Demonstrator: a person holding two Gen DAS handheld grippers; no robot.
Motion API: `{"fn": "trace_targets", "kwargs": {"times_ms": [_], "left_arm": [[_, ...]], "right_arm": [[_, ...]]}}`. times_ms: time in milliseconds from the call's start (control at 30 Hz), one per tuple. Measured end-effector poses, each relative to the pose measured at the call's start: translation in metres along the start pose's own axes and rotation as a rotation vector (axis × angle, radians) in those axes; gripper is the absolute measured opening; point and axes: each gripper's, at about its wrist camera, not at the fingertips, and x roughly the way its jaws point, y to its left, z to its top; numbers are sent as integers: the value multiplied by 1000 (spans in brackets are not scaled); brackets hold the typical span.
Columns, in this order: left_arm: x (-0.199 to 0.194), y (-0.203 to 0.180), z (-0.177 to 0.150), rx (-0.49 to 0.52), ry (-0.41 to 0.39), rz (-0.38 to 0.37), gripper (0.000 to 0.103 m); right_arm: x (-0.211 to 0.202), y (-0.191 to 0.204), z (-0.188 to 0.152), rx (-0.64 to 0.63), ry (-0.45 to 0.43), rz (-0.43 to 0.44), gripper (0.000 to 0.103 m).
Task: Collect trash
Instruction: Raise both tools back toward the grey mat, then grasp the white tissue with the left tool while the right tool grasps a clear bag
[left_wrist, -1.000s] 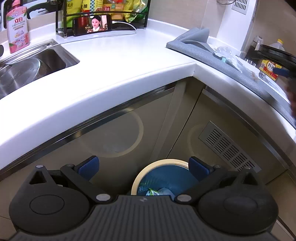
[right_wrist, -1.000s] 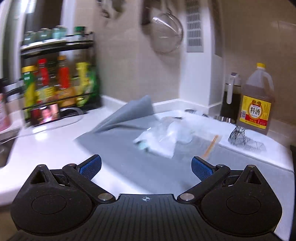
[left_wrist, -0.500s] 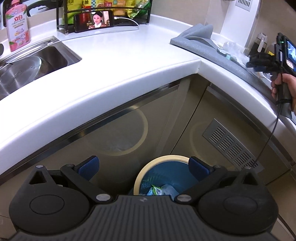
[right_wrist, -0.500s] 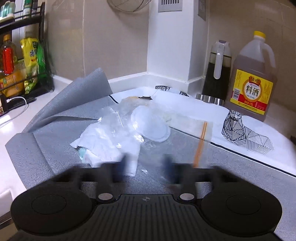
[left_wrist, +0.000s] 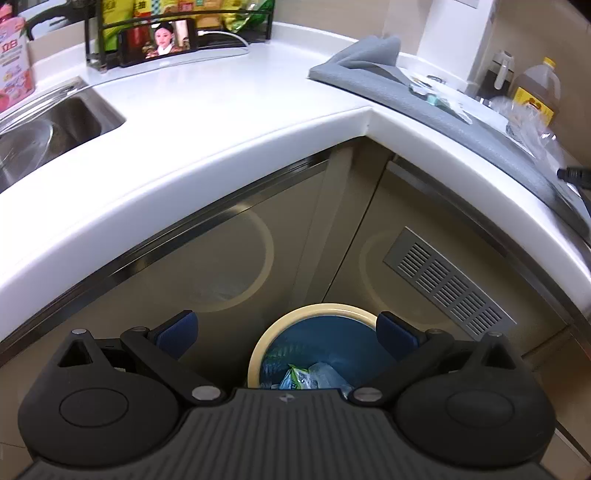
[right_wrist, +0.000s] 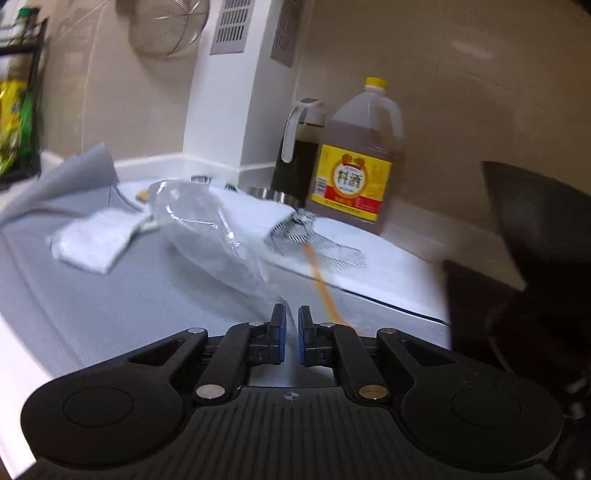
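Observation:
My right gripper (right_wrist: 291, 317) is closing the last bit, its blue pads pinching the near corner of a clear plastic zip bag (right_wrist: 214, 236) with an orange strip (right_wrist: 321, 280). The bag rises off the grey mat (right_wrist: 110, 302). A crumpled white tissue (right_wrist: 92, 243) lies on the mat to its left. In the left wrist view my left gripper (left_wrist: 286, 328) is open and holds nothing. It hovers over a cream-rimmed bin (left_wrist: 258, 350) with a blue liner and some wrappers inside. The bag (left_wrist: 528, 122) shows at the far right of the counter.
A cooking wine jug (right_wrist: 354, 166) and a dark oil dispenser (right_wrist: 299, 147) stand behind the bag. A black wok (right_wrist: 535, 221) sits to the right. The sink (left_wrist: 44, 129) and a phone (left_wrist: 159, 38) against a rack are on the counter's left. Cabinet doors back the bin.
My right gripper came down to the mat, went from wide open to shut on the bag's corner, and swung right with it. The left gripper stayed over the bin.

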Motion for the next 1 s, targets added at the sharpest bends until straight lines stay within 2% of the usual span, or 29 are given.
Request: {"fn": "trace_targets", "kwargs": {"times_ms": [33, 100, 167, 200, 300, 433, 600, 700, 900, 933, 1000], "left_arm": [[0, -2, 1, 4, -1, -4, 103], [-1, -6, 4, 11, -6, -12, 103], [-4, -9, 7, 18, -16, -17, 103], [-5, -11, 8, 23, -22, -18, 103], [-8, -14, 13, 43, -33, -10, 103], [-10, -17, 18, 50, -40, -4, 103], [-9, -18, 18, 49, -24, -9, 103], [-7, -20, 18, 61, -18, -5, 103], [-9, -23, 20, 69, -23, 0, 103], [-9, -24, 22, 71, -24, 0, 103], [-10, -25, 25, 78, -29, -2, 103]], "right_arm": [[-2, -2, -4, -28, 13, 16, 10], [-7, -3, -8, -65, 39, 64, 28], [-16, -4, -9, -45, 21, 113, 93], [-21, -4, -10, -34, 9, 138, 100], [-34, 2, -6, -46, -48, 206, 101], [-34, 10, 0, -62, -94, 194, 101], [-13, 3, 7, 22, -42, 172, 101], [4, 4, 10, 21, -16, 149, 102], [48, 6, 19, 93, 104, 170, 102], [55, 6, 19, 106, 127, 170, 101], [66, 3, 21, 146, 158, 169, 81]]}}
